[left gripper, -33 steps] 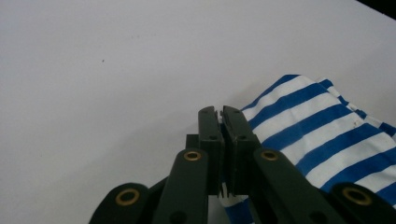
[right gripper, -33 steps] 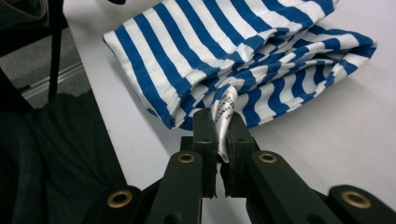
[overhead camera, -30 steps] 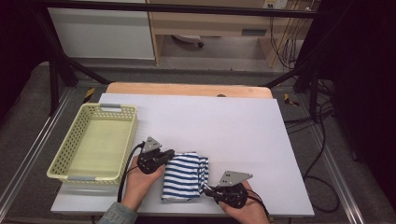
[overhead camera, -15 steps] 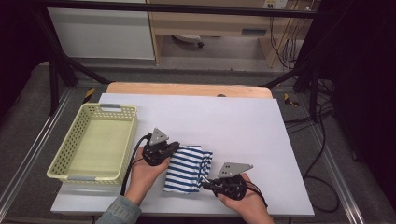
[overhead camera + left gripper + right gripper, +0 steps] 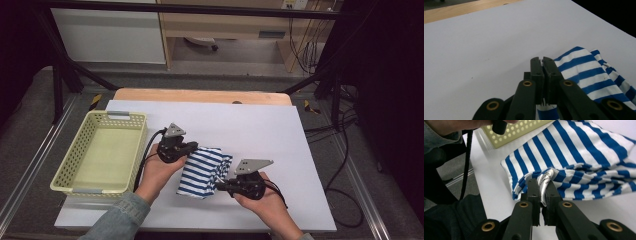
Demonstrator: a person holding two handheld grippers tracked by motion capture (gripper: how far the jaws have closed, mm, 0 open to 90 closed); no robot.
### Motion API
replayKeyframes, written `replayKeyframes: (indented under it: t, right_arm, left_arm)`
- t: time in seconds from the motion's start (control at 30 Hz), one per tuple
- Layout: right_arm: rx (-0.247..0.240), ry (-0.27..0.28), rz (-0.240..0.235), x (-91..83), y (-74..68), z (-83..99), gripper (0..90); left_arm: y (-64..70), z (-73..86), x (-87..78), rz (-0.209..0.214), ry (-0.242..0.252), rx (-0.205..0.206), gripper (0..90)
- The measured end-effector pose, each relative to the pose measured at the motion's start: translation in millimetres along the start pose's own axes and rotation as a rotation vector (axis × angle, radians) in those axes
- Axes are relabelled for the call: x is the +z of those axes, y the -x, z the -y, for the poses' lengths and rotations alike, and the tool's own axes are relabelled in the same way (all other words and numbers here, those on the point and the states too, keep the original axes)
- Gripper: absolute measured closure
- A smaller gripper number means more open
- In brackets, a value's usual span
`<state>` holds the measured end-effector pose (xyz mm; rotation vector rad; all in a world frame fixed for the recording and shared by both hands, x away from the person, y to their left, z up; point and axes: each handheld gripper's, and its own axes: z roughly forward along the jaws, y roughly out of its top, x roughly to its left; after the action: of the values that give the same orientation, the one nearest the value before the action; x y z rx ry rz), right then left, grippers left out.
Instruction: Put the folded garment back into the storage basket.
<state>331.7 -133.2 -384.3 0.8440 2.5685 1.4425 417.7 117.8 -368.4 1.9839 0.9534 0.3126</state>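
A blue-and-white striped cloth [image 5: 202,172] lies bunched on the white table [image 5: 250,130], between my two grippers. My left gripper [image 5: 192,148] is at the cloth's far left corner, jaws shut on a bit of the striped cloth [image 5: 586,72]. The left gripper [image 5: 543,61] shows its jaws pressed together with fabric below them. My right gripper [image 5: 220,185] is at the cloth's near right edge. In the right gripper view the right gripper [image 5: 542,185] is shut on a fold of the striped cloth [image 5: 574,152] with a white label.
A pale yellow perforated basket [image 5: 67,167] stands empty on the left of the table, beside the left hand; its wall [image 5: 524,130] shows behind the cloth. A wooden strip [image 5: 200,95] runs along the table's far edge. Cables hang off the right side.
Both grippers moved away from the person and slightly right, carrying the cloth with them. The cloth now sits higher up the table and looks more bunched.
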Motion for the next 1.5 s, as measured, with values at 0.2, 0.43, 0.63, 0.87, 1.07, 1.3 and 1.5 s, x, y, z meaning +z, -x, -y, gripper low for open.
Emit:
replayKeyframes:
  t: [0.2,0.43,0.63,0.87,1.07,1.3,1.5]
  right_arm:
    - [-0.019,-0.002,-0.031,0.6,-1.9,-11.5,86.1]
    - [-0.04,0.002,-0.042,1.4,-2.5,-23.7,86.1]
    - [-0.046,0.005,-0.055,6.3,-3.6,-32.6,86.1]
    - [-0.072,-0.006,-0.073,17.6,-8.7,-52.1,86.2]
    - [-0.105,-0.01,-0.085,27.3,-15.1,-70.0,86.2]
    - [-0.106,-0.019,-0.096,39.4,-17.6,-82.2,86.2]
    - [-0.123,-0.021,-0.097,49.0,-19.9,-94.0,86.2]
  left_arm:
    - [-2.8,-7.9,-7.5,-0.016,-0.018,0.012,87.1]
    - [-12.9,-15.1,-23.7,-0.026,0.021,0.007,87.1]
    - [-18.8,-17.7,-33.6,-0.036,0.022,0.006,87.1]
    - [-32.0,-16.8,-50.9,-0.051,0.043,-0.014,87.1]
    - [-46.0,-15.0,-63.9,-0.071,0.05,-0.046,87.1]
    - [-57.1,-18.3,-81.7,-0.095,0.046,-0.057,87.1]
    - [-61.2,-27.3,-92.7,-0.124,0.042,-0.033,87.1]
